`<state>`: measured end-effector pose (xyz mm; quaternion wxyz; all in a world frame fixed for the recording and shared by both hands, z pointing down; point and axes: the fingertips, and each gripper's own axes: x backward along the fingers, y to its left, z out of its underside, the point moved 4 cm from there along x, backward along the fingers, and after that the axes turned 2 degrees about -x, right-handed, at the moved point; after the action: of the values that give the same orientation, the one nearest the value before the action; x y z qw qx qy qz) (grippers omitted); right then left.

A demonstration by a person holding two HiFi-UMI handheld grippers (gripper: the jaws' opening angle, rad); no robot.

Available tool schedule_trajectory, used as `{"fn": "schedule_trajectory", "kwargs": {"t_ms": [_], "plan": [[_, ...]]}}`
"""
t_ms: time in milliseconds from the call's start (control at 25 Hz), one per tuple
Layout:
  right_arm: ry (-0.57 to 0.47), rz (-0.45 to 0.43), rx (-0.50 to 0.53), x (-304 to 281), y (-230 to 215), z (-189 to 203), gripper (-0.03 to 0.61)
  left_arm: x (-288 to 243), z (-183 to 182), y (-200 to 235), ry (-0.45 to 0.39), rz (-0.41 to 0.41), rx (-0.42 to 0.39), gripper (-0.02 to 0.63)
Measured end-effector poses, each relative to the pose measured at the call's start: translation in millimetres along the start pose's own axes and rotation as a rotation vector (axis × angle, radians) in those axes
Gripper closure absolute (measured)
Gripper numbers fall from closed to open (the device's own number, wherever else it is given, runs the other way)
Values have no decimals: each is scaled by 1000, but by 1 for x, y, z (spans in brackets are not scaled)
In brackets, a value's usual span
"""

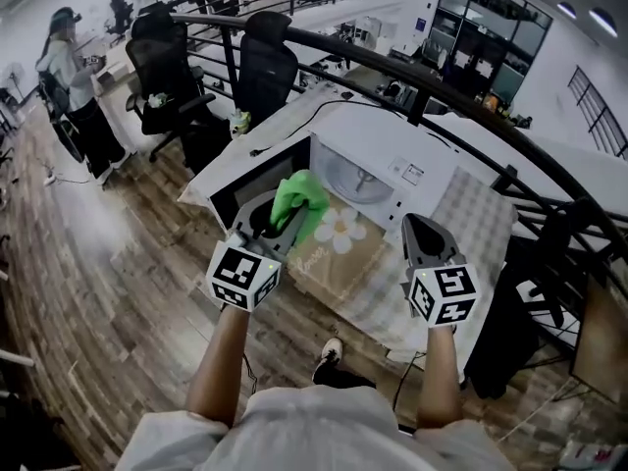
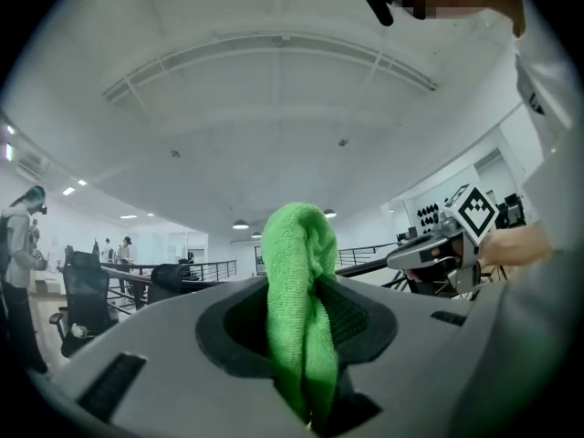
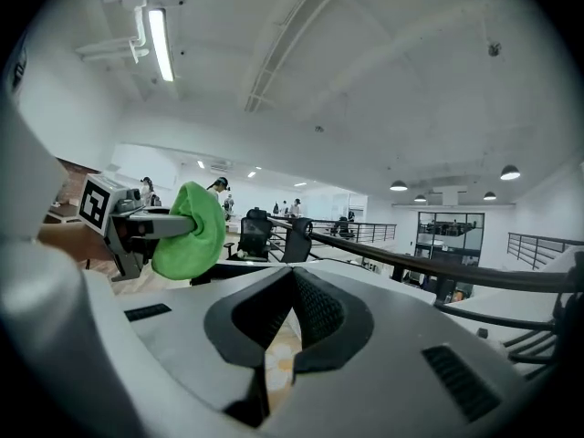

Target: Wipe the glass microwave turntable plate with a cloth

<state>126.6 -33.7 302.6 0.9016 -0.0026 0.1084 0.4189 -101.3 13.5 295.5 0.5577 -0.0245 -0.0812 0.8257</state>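
A person [image 1: 71, 67] stands on the wood floor at far left, beside black office chairs [image 1: 165, 72] lined along a desk. Nearer the camera, the left gripper [image 1: 291, 226] is raised over the left end of a table [image 1: 483, 214] covered in a checked cloth. Its jaws are clamped on a green microfibre cloth [image 1: 300, 200]. The left gripper view shows the cloth pinched between the pads, bunched above them and trailing below.

Behind the cloth, a white microwave [image 1: 413, 174] stands toward the table's back-left corner. Its dark door [image 1: 232, 198] hangs open to the left. The glass microwave turntable plate [image 1: 357, 179] sits inside the open cavity, apart from the cloth and from both grippers.

In front of the microwave, near the table's front edge, lies a brown mat [image 1: 334, 248] printed with a white daisy. It shows between the two grippers.

To the right, the right gripper [image 1: 420, 228] is held above the table's front edge. Its jaws are closed tip to tip with nothing between them, and the right gripper view shows only a sliver of the daisy mat through the gap lower down. A dark curved railing [image 1: 471, 116] sweeps behind the table from the upper left to the right edge, with glass-fronted rooms [image 1: 486, 42] beyond it.
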Motion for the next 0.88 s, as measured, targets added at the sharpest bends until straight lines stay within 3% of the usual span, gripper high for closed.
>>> {"fn": "schedule_trajectory", "kwargs": {"t_ms": [200, 480, 760, 880], "plan": [[-23, -31, -21, -52, -50, -3, 565, -71, 18, 12, 46, -4, 9, 476], [7, -44, -27, -103, -80, 8, 565, -126, 57, 35, 155, -33, 6, 471], [33, 46, -45, -135, -83, 23, 580, -159, 111, 59, 238, 21, 46, 471], [57, 128, -48, -144, -85, 32, 580, -177, 141, 70, 277, 64, 58, 471]]}}
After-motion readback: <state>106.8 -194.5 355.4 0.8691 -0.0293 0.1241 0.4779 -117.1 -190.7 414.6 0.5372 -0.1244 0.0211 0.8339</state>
